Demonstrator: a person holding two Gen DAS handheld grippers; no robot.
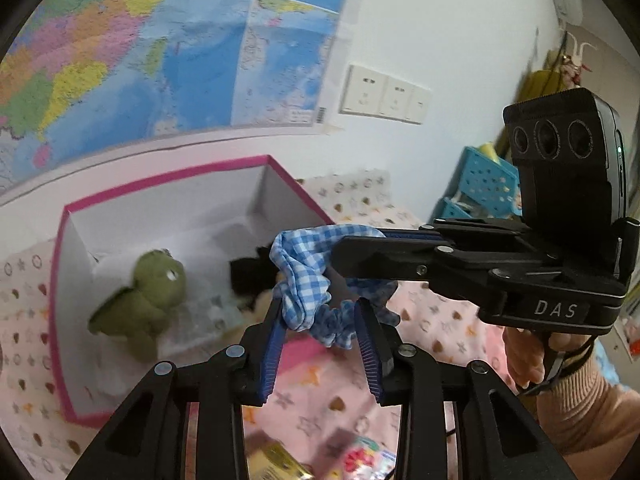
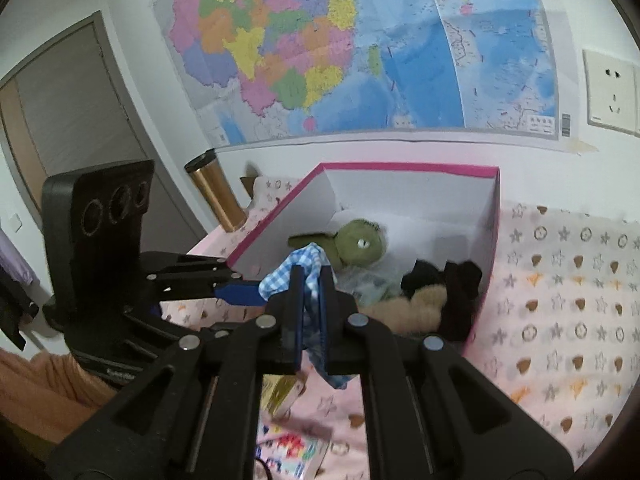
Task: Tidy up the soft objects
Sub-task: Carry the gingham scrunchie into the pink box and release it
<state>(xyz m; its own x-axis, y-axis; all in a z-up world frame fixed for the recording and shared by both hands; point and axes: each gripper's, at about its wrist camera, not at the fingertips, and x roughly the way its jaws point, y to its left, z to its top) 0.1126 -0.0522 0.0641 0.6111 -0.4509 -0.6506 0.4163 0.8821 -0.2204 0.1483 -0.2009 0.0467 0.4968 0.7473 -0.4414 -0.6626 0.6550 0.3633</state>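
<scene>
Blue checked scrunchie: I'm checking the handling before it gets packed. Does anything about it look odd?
The scrunchie hangs between both grippers over the pink-rimmed box: the right gripper clamps one part, the left gripper pinches another. Nothing looks torn.

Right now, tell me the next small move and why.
Probably carry the blue-and-white gingham fabric scrunchie forward over the pink-rimmed white cardboard box: the right gripper and the left gripper both hold it just short of the box, where other soft things lie.

Left gripper [image 1: 320, 312], right gripper [image 2: 310, 280]: black linkages, silver rivets, ribbed blue pads; "DAS" lettering behind jaws; peach ribbed sleeve [image 1: 580, 404].
</scene>
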